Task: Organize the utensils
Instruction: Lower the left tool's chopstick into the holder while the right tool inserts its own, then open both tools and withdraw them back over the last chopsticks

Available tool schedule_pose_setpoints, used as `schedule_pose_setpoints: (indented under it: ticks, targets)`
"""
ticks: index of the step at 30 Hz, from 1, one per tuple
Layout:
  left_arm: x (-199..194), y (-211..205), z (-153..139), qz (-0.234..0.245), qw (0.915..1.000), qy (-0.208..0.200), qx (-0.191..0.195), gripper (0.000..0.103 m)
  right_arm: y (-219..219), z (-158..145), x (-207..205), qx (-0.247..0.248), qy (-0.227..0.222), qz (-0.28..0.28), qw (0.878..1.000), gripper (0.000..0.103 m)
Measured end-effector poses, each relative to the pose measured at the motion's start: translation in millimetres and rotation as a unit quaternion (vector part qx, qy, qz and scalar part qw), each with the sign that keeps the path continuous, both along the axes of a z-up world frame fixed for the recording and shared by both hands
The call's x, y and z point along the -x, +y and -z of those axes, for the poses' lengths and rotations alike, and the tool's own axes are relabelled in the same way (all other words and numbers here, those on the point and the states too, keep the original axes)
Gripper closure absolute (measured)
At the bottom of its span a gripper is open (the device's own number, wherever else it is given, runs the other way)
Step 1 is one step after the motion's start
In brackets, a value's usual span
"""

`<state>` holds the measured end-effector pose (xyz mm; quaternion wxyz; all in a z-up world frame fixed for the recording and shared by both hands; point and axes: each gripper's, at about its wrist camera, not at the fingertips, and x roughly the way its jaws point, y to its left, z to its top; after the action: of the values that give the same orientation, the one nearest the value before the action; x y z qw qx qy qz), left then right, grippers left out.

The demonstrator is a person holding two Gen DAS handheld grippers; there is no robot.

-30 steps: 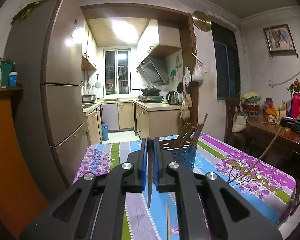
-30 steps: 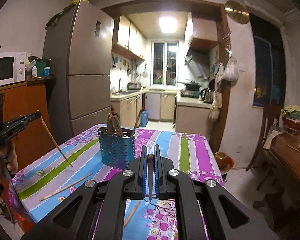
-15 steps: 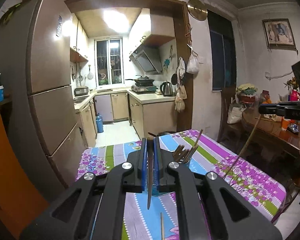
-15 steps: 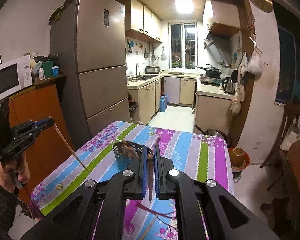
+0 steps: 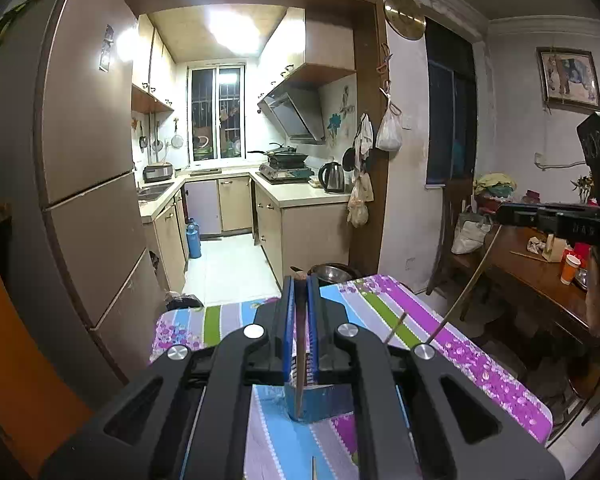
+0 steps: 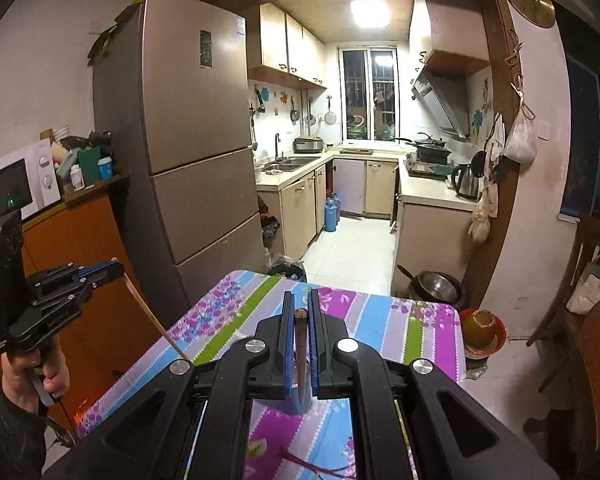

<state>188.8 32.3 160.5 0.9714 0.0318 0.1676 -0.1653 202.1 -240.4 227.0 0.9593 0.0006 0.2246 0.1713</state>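
both grippers raised since before, left gripper (image 5: 300, 300) and right gripper (image 6: 300, 312) each clamping a chopstick (image 5: 299, 360)

A blue utensil holder (image 5: 324, 398) at six o'clock sits mostly hidden behind the left tongs (image 5: 300, 332); the right tongs (image 6: 300, 344) likewise mask it. A loose chopstick (image 5: 314, 468) is cut by the bottom edge.

I see matt black plastic on my left gripper (image 5: 300, 304) with ribbed blue pads, a dark wooden chopstick (image 5: 299, 344), glossy floral tablecloth (image 5: 452, 344), perforated blue utensil holder (image 5: 324, 400), brushed metallic fridge (image 6: 188, 120), polished wooden sideboard (image 5: 540, 272)
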Motion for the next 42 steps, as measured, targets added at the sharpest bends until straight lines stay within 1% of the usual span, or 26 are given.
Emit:
schedule_pose_setpoints:
  ticks: [8,13,21,30,42]
  targets:
    - [-27,-19,-8,-0.005,1.0000,0.001,-0.001,0.098,15,-6,-24,0.004,-0.011,-0.010,1.000,0.095]
    - [-50,-27,-5,-0.008,0.9999,0.009,0.000,0.098,25,-5,-43,0.012,-0.010,-0.012,1.000,0.095]
    - [-74,-32,10,-0.011,0.9997,0.023,0.001,0.098,36,23,-73,0.018,0.011,-0.013,1.000,0.095]
    - [-90,-34,19,-0.006,0.9996,0.028,0.005,0.098,44,50,-87,0.024,0.024,-0.012,0.999,0.095]
    - [-101,-38,25,-0.009,0.9995,0.032,0.003,0.097,42,63,-94,0.015,0.027,-0.012,0.999,0.095]
